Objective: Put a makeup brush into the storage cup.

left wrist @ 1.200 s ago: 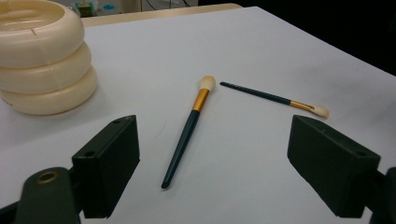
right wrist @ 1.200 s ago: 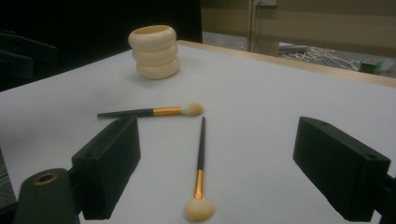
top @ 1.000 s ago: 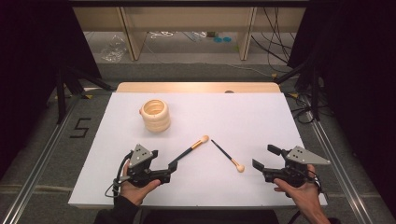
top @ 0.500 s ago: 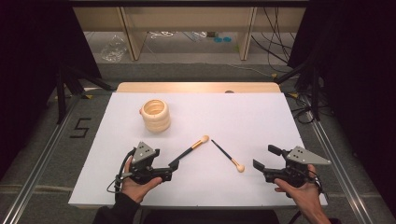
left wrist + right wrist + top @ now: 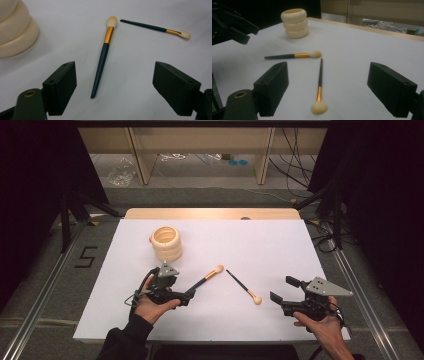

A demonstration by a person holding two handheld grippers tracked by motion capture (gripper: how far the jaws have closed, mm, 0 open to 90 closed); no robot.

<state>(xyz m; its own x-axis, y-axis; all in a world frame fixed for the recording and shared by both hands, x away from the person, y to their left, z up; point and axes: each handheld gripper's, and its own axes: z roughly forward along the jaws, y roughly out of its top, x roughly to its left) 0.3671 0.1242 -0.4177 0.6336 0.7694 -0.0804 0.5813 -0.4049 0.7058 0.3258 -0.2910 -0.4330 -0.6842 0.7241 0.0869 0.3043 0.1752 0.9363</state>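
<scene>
Two make-up brushes with dark handles and gold ferrules lie in a V on the white table (image 5: 260,240). The larger brush (image 5: 207,279) (image 5: 105,50) points its handle end at my left gripper (image 5: 181,290) (image 5: 115,72), which is open, and the handle tip lies between the jaws. The slimmer brush (image 5: 242,286) (image 5: 320,82) lies with its bristles toward my right gripper (image 5: 284,289) (image 5: 328,72), also open and holding nothing, a short way right of it. A cream ribbed cup (image 5: 166,242) (image 5: 295,23) stands upright behind the left gripper.
The table's wooden far edge (image 5: 210,213) borders a floor with cables and shelf legs. Metal rails (image 5: 45,285) run along both sides. Bare white tabletop lies at the right and back.
My left gripper has edged forward and right, closer to the larger brush's handle end. The right gripper, both brushes and the cup have stayed put.
</scene>
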